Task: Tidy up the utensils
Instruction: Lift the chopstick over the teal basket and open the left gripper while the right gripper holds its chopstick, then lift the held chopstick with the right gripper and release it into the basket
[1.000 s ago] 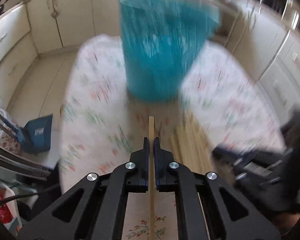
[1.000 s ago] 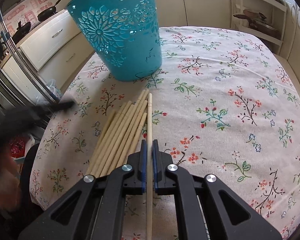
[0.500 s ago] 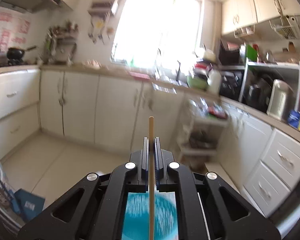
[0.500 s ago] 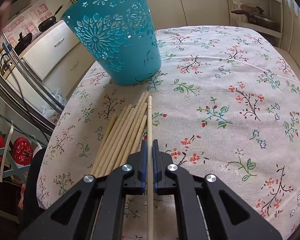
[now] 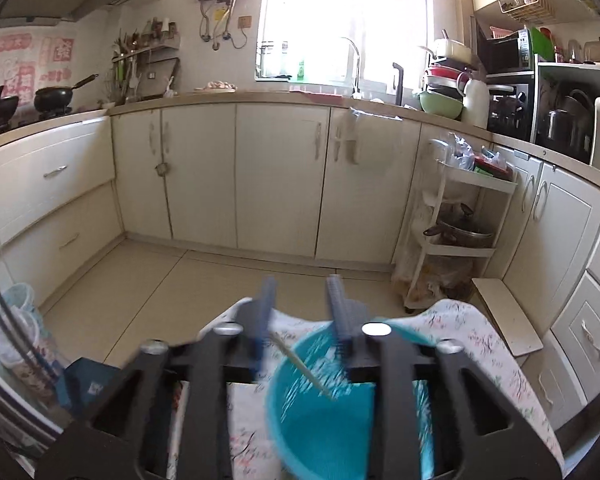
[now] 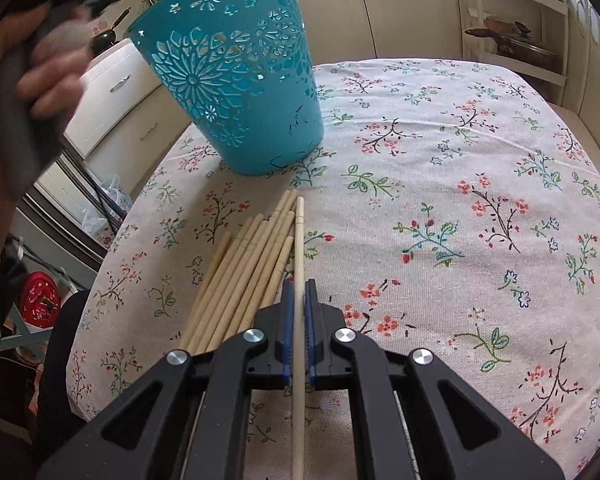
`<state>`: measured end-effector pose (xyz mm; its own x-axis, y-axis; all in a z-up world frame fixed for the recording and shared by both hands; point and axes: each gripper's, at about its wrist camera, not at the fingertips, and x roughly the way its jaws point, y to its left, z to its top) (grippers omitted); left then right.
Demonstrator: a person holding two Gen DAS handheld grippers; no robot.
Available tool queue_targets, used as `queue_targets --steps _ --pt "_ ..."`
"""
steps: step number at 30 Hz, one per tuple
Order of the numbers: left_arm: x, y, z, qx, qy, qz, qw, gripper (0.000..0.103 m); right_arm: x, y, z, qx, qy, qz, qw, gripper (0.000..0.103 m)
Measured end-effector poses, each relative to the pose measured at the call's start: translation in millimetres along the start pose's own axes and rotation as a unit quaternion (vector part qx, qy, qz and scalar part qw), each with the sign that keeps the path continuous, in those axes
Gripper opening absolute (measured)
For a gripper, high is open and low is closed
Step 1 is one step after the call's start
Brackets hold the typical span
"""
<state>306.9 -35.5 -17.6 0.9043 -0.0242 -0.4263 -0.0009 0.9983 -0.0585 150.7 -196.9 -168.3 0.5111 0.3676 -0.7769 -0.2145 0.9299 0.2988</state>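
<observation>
Here my left tool (image 5: 300, 312) has just been opening, its blurred jaws apart above the blue basket (image 5: 340, 412); a chopstick (image 5: 302, 364) slants free over its mouth at lower centre. My right tool (image 6: 298, 308) is closed on one chopstick (image 6: 299, 240), beside the bundle (image 6: 240, 280) on the bench (image 6: 460, 200). My left hand (image 6: 48, 68) is smeared at upper left.

basket (image 6: 236, 80) – pierced matt plastic | chopsticks (image 6: 240, 272) – pale smooth wood | tablecloth (image 6: 460, 200) – coarse printed cloth

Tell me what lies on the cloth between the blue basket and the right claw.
Right wrist view: a bundle of chopsticks lies between the blue basket and right claw.
</observation>
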Motion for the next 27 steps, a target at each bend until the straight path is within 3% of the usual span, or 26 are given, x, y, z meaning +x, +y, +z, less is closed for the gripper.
queue_targets --steps 2,7,9,11,15,21,27 --pt "-27.6 12.5 -12.7 0.001 -0.013 0.009 0.9999 0.053 -0.2 1.3 0.4 -0.004 -0.001 -0.008 1.0 0.009" --pt "-75.4 32.6 -49.8 0.019 -0.013 0.031 0.9992 0.074 3.8 14.7 0.6 -0.042 -0.001 -0.045 0.998 0.012" --pt "-82.3 37.2 -71.5 0.035 0.007 0.036 0.9987 0.078 3.6 19.3 -0.6 -0.056 -0.001 -0.063 0.996 0.01" --pt "-79.3 40.2 -92.1 0.047 0.034 0.04 0.9975 0.079 2.5 18.3 -0.4 -0.053 0.003 -0.07 0.996 0.006" --pt "-52.7 49.9 -141.9 0.047 0.128 0.039 0.9899 0.079 -8.5 13.9 -2.2 -0.023 0.006 -0.074 0.997 0.006" --pt "-23.6 51.6 -181.2 0.051 0.211 0.033 0.9756 0.079 -1.4 18.6 -7.3 -0.047 0.019 -0.095 0.994 0.006" --pt "-21.4 55.3 -175.4 0.036 0.212 0.025 0.9762 0.08 -12.8 1.5 -4.2 0.025 -0.007 -0.024 0.999 0.006"
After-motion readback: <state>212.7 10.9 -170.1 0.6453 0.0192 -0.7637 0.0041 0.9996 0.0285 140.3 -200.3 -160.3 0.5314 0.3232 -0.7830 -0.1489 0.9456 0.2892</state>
